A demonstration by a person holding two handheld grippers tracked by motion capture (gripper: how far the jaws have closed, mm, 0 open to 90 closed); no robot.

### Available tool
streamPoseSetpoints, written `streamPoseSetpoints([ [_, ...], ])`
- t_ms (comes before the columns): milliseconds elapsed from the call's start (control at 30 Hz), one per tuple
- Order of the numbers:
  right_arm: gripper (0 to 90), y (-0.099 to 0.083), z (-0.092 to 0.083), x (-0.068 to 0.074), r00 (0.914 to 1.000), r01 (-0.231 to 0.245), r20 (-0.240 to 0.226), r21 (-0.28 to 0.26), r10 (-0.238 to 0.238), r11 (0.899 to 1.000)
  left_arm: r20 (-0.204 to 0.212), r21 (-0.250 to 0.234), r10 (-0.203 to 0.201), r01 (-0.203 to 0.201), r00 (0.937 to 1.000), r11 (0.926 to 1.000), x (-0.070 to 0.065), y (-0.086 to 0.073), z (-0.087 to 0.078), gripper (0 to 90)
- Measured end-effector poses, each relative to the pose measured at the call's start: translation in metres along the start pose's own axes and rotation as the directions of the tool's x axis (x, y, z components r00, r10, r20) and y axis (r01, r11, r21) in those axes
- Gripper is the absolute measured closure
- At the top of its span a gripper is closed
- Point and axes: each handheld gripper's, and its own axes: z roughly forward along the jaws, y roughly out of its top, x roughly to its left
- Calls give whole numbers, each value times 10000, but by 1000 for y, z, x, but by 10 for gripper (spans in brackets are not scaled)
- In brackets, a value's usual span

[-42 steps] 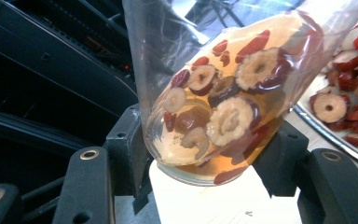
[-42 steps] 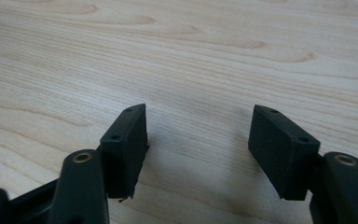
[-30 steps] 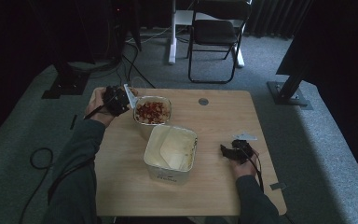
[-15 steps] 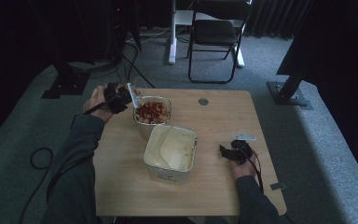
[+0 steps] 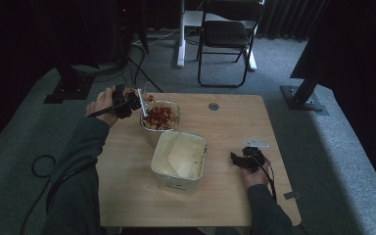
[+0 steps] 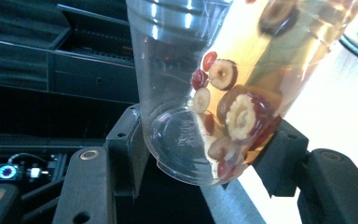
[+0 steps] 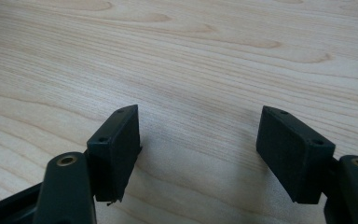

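Two jaws of your left gripper (image 6: pixel 200 163) are clamping a clear cup (image 6: pixel 214 88) of sliced dried fruit (image 6: pixel 240 116) between them, your right gripper (image 7: pixel 198 144) is resting with jaws apart over bare wooden surface (image 7: pixel 191 56).

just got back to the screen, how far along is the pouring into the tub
Done: the far tub already holds a heap of red pieces. In hand: the left gripper grips a clear cup, tipped over that tub, with date slices still stuck near its base. Left: shake those out and set the cup down. The near tub holds only a pale liner, and the right gripper rests open on the table.
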Motion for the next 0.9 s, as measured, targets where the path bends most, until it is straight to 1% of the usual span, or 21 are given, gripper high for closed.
streamPoseSetpoints([
  [67,299,0,0,0,10000,0,-1,1,0,10000,-137,35,207,-206,9997,9998,0,1,0,427],
  [100,299,0,0,0,10000,2,0,0,-2,10000,-219,105,451,-449,9987,9989,1,1,-1,428],
  [200,299,0,0,0,10000,2,-1,0,-2,10000,-333,101,679,-676,9971,9977,1,3,-2,428],
  [333,299,0,0,0,10000,1,-2,0,-1,10000,-561,248,1345,-1333,9893,9908,1,4,-3,428],
  [433,299,0,0,0,10000,5,-4,-2,-5,10000,-672,286,1665,-1649,9838,9859,0,6,-4,428],
  [467,299,0,0,0,10000,4,-2,-1,-4,10000,-672,286,1665,-1649,9838,9859,0,6,-4,428],
  [533,299,0,0,0,10000,11,-5,-5,-11,10000,-710,339,1802,-1782,9811,9834,0,6,-4,429],
  [567,299,0,0,0,10000,3,-4,-2,-3,10000,-735,385,1915,-1891,9787,9812,0,6,-4,429],
  [700,299,0,0,0,10000,5,-4,-3,-5,10000,-767,397,2013,-1987,9765,9793,0,6,-5,429],
  [733,299,0,0,0,10000,4,-3,-1,-4,10000,-841,416,2116,-2087,9737,9771,1,5,-5,429],
  [800,299,0,0,0,10000,8,-4,-5,-8,10000,-841,416,2116,-2087,9737,9771,1,5,-5,429],
  [833,299,0,0,0,10000,8,0,-4,-8,10000,-897,445,2248,-2216,9703,9741,1,6,-6,429],
  [900,299,0,0,0,10000,8,2,-4,-8,10000,-908,449,2278,-2245,9695,9734,1,6,-6,429],
])
